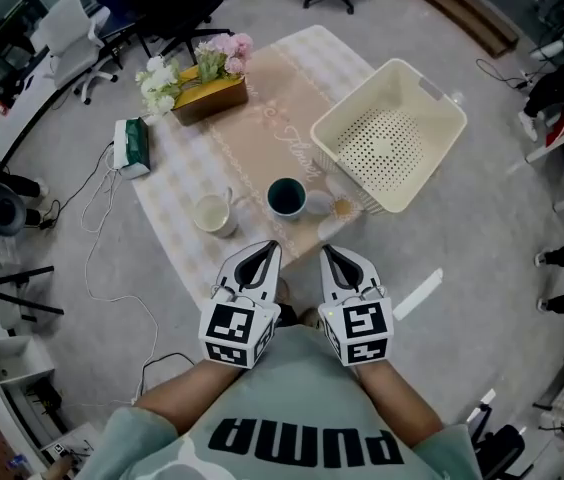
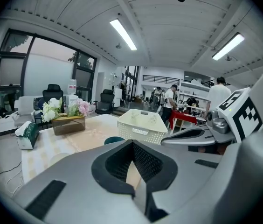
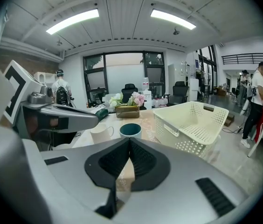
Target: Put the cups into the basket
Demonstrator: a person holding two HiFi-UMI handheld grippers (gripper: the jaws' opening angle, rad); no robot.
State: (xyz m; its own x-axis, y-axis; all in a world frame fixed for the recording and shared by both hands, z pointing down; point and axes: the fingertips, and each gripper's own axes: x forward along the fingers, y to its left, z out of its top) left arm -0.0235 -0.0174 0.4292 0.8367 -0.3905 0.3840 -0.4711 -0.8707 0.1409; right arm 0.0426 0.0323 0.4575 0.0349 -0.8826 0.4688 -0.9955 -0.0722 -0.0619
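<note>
The near strip of the table (image 1: 252, 226) in front of the mug (image 1: 211, 213) and the teal cup (image 1: 286, 197) is bare, with a gap between these two. To the right it is tight: a glass (image 1: 318, 203) stands between cup and basket (image 1: 432, 158). The basket is open from above. The flower box (image 1: 209, 98) and tissue box (image 1: 132, 146) stand far left, well apart.

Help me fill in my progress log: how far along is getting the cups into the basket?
Done: nothing, the basket is empty. In hand: nothing, the left gripper and right gripper are both shut and empty, short of the cups. Left: the white mug and the teal cup, both on the table, and perhaps a small glass by the basket.
</note>
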